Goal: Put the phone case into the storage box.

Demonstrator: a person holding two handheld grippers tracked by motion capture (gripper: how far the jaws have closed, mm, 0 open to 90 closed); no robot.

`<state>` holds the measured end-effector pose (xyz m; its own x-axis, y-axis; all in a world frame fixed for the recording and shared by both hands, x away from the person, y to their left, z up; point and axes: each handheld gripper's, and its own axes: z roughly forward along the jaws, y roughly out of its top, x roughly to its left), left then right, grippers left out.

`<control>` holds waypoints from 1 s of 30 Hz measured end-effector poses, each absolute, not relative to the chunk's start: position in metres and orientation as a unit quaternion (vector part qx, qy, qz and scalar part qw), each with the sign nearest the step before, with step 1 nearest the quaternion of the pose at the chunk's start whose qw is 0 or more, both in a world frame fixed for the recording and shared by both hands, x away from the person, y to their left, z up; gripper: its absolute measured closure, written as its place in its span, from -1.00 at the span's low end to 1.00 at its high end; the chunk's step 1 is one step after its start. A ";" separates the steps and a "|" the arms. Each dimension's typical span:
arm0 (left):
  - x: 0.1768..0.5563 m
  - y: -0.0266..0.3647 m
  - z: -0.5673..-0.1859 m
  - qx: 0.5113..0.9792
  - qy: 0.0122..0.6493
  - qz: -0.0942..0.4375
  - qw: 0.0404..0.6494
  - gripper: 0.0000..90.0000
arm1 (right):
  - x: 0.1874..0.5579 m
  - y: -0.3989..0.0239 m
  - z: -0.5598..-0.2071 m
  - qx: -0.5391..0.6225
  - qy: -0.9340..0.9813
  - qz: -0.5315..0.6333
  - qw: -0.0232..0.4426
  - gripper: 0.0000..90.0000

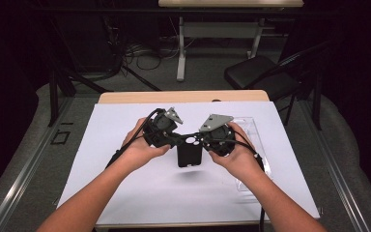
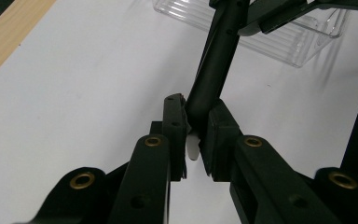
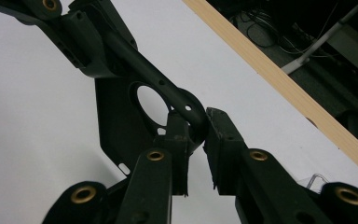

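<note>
Above the white mat, in the middle of the table, 2 hands hold 1 black phone case up in the air. The left gripper pinches the case at its top left corner. In the left gripper view, its 2 black jaws squeeze tight on the thin edge of the case. The right gripper pinches the top right corner. In the right gripper view, its jaws are narrow and press on the rounded corner of the case, close to the big round camera hole. The case hangs down below both claws and does not touch the mat. A clear plastic tray lies on the mat just beside the right hand.

What could go wrong? Both claws grip only small bits at the corners. If 1 claw lets go too soon, the case could swing and slip out of the other claw. If the hands pull apart, the soft case could stretch or pop free and drop on the mat. A hard twist could bend it.
</note>
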<state>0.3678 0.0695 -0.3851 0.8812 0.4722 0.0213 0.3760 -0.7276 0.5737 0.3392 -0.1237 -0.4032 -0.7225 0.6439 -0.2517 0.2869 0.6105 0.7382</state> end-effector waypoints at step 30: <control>0.368 0.069 -0.383 0.925 0.226 0.082 0.294 0.80 | 0.336 -0.118 -0.402 0.250 0.863 0.332 0.287 0.78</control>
